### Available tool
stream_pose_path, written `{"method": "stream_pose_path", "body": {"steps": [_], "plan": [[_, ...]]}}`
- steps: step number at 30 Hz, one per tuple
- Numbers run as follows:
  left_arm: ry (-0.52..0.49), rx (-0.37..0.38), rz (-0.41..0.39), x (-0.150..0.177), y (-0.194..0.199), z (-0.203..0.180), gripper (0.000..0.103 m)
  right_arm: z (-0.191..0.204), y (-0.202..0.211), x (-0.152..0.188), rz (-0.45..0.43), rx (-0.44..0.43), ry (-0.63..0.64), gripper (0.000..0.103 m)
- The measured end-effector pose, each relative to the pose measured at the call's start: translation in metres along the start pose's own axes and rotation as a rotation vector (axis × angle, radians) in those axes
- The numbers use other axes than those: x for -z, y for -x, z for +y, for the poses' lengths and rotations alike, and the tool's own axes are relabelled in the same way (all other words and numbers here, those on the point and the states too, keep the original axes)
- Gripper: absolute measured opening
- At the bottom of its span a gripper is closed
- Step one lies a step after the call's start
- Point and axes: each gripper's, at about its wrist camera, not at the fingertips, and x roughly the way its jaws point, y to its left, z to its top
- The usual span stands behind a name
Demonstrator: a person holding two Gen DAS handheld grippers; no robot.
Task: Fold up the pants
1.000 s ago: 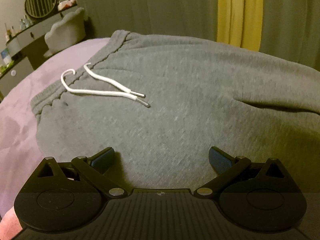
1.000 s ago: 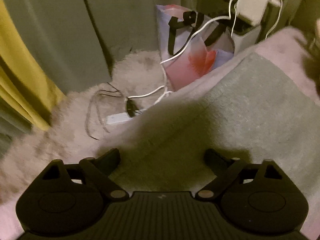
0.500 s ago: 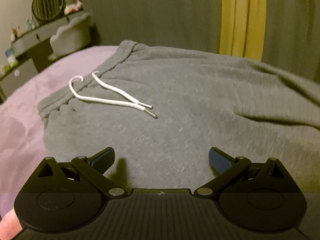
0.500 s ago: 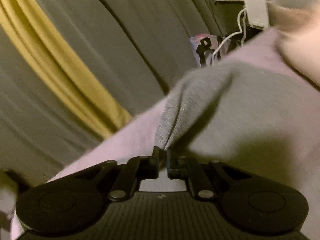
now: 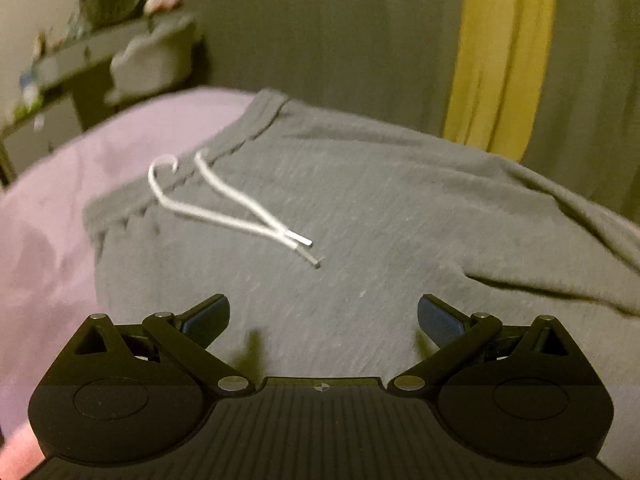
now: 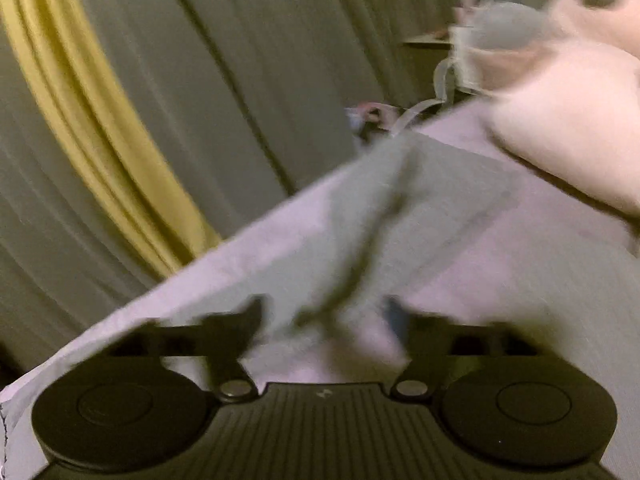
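jaws wide, both grippers | left gripper [image 5: 323,316] over grey pants [image 5: 380,216] | right gripper [image 6: 326,322] blurred

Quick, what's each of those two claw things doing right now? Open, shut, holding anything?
Left gripper: open, empty, above the gray sweatpants.
Right gripper: open, blurred; sweatpants fabric lies between its fingers, not clamped.

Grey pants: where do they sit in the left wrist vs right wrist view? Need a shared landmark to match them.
Left wrist: grey pants fill the middle and right, waistband upper left, white drawstring on top.
Right wrist: blurred pants fabric runs diagonally from centre to upper right, above the hand-held gripper.
Shared landmark: yellow curtain.
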Motion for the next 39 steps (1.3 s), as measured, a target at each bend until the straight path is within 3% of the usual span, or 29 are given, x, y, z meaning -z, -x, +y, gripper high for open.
{"method": "stream_pose_path", "body": {"steps": [2, 5, 6, 7, 9, 12, 14, 15, 17, 20, 23, 26, 29, 31, 34, 39], "plan": [[-0.055, 0.014, -0.007, 0.005, 0.000, -0.007, 0.103, 0.006, -0.021, -0.013, -0.002, 0.089, 0.028, 0.079], [-0.078, 0.036, 0.011, 0.012, -0.005, -0.010, 0.103, -0.003, -0.041, -0.022, 0.031, 0.153, -0.049, 0.078], [-0.075, 0.044, 0.022, 0.012, -0.007, -0.009, 0.103, -0.009, -0.051, -0.024, 0.060, 0.162, -0.089, 0.068], [-0.069, 0.051, 0.032, 0.012, -0.009, -0.009, 0.103, -0.016, -0.057, -0.023, 0.077, 0.157, -0.120, 0.049], [-0.054, 0.062, 0.047, 0.012, -0.012, -0.007, 0.103, -0.026, -0.067, -0.020, 0.103, 0.139, -0.144, 0.030], [-0.028, 0.092, 0.077, 0.011, -0.015, -0.002, 0.103, -0.035, -0.079, -0.017, 0.123, 0.124, -0.171, 0.028], [0.006, 0.110, 0.098, 0.006, -0.017, 0.003, 0.103, -0.036, -0.072, -0.013, 0.097, 0.089, -0.184, 0.010], [0.023, 0.111, 0.099, 0.002, -0.017, 0.006, 0.103, -0.036, -0.057, -0.007, 0.074, 0.069, -0.204, 0.008], [0.047, 0.076, 0.073, -0.010, -0.015, 0.010, 0.103, -0.045, -0.029, 0.000, 0.010, 0.008, -0.241, 0.008], [0.040, 0.009, -0.047, -0.044, -0.011, 0.014, 0.103, -0.063, 0.013, 0.018, -0.041, -0.073, -0.320, 0.007], [0.085, 0.010, -0.069, -0.089, -0.018, 0.011, 0.103, -0.087, 0.047, 0.044, -0.055, -0.052, -0.363, 0.007], [0.076, 0.067, -0.005, -0.139, -0.040, -0.003, 0.103, -0.112, 0.055, 0.061, -0.016, 0.012, -0.370, 0.007], [0.075, 0.032, 0.031, -0.176, -0.076, -0.021, 0.103, -0.139, 0.061, 0.064, -0.038, 0.096, -0.374, 0.005], [0.062, 0.015, 0.079, -0.193, -0.106, -0.037, 0.103, -0.152, 0.054, 0.071, -0.010, 0.099, -0.391, 0.006], [0.055, 0.069, 0.165, -0.206, -0.148, -0.051, 0.103, -0.143, 0.044, 0.074, -0.015, 0.121, -0.305, 0.006], [0.139, 0.040, 0.274, -0.217, -0.193, -0.057, 0.103, -0.148, 0.033, 0.077, -0.033, 0.106, -0.291, 0.005]]}}
